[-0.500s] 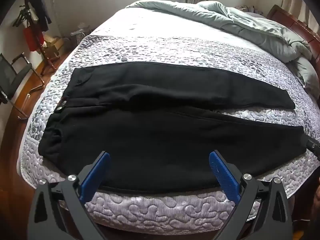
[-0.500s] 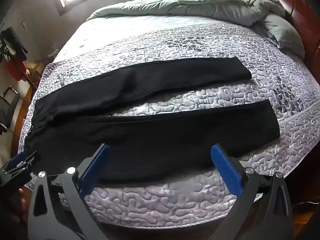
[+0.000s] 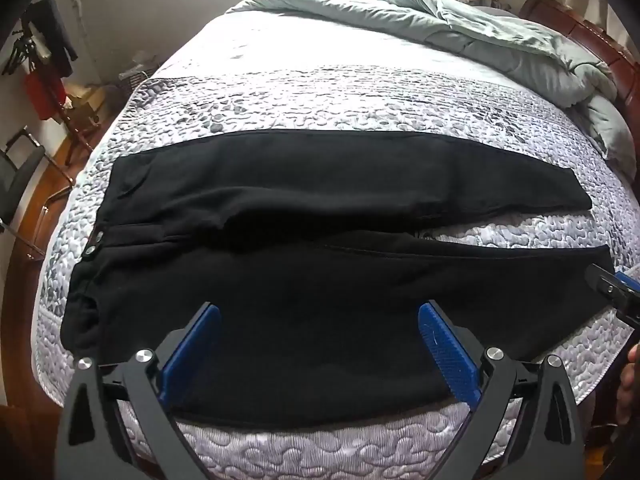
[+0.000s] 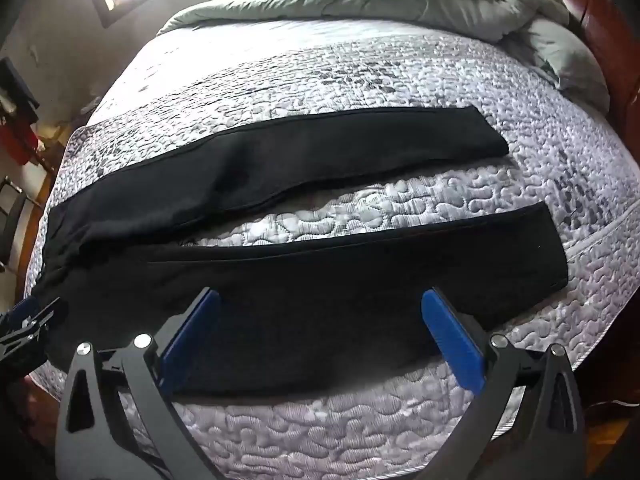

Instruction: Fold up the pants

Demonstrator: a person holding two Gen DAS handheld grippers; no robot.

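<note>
Both the left gripper (image 3: pixel 318 354) and right gripper (image 4: pixel 320 344) gape wide, empty, above the black pants (image 3: pixel 320 280) — soft, limp cloth, likely best pinched along the near leg's edge.

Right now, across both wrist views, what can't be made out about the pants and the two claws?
- Pants near edge: left wrist view, partly behind the left claw.
- Waistband: right wrist view, dark, partly behind the left claw at the frame edge.
- Right claw: left wrist view, cut off by the right edge.
- Fabric contact: unclear in either view; right claw stands open.
</note>
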